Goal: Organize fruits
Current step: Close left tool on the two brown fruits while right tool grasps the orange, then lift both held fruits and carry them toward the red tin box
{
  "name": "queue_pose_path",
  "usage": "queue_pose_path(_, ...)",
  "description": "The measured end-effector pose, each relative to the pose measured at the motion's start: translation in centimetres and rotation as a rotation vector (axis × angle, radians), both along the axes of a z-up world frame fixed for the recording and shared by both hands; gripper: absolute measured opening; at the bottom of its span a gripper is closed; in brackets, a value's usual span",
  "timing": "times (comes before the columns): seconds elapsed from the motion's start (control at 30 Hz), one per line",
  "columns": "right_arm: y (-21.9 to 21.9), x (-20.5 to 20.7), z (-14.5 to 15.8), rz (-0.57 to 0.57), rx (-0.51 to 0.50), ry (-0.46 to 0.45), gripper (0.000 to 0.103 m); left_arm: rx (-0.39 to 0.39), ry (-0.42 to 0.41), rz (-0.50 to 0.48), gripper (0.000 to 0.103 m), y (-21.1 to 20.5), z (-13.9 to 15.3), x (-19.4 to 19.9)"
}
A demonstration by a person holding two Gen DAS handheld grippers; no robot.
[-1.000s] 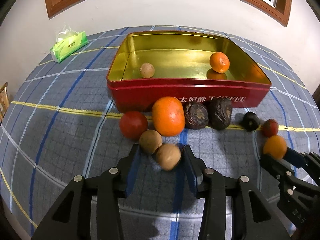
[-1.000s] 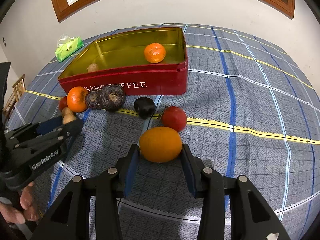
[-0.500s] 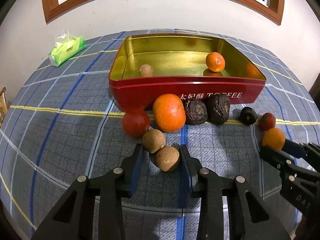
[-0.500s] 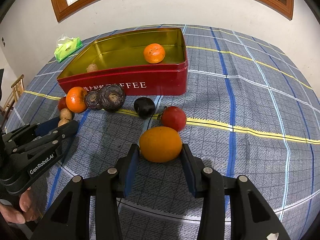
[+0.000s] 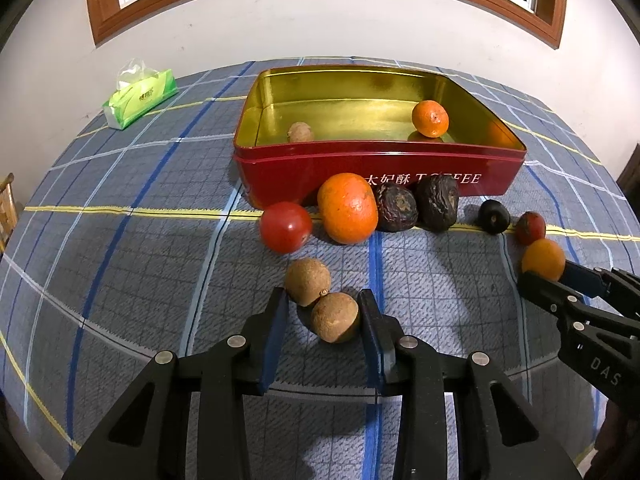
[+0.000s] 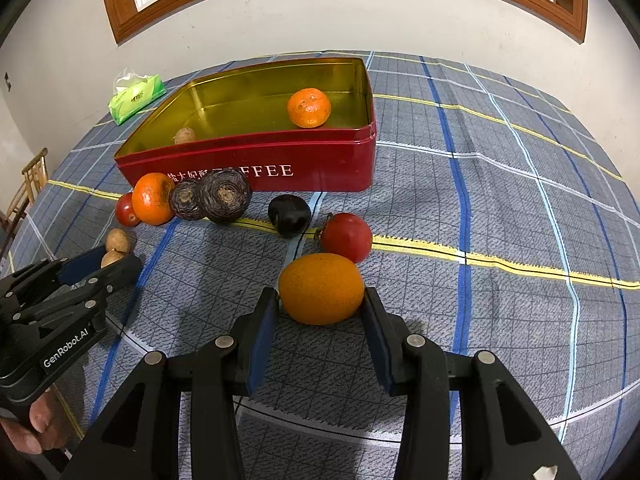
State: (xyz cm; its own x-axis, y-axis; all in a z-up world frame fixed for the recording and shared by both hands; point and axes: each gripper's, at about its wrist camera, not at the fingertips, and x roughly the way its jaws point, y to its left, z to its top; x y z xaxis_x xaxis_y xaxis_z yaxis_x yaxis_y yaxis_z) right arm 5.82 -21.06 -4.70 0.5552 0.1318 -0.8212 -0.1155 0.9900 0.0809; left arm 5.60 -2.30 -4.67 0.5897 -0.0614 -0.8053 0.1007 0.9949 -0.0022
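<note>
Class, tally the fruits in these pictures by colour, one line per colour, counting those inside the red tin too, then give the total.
Orange: 3
Red: 2
Brown: 3
Dark wrinkled: 2
Black: 1
Total: 11

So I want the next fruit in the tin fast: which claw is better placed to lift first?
Probably the right claw: its pads touch both sides of the yellow-orange fruit. The left claw touches its brown fruit on one side only.
</note>
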Motion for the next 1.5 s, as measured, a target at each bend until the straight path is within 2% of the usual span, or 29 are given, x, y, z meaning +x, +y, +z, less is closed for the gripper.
queue_pose_path(0.8,0.7,0.2,0.1,-0.013,-0.043,0.009,0.039,0.01,-0.004,0.007,0.037,0.3,0.7,-0.8)
queue_pose_path(1.5,1.6,-0.8,3.4,0.011,-0.033,-0.054,0.039,0.02,-0.028,0.011,0.037,0.3,1.5,-1.1)
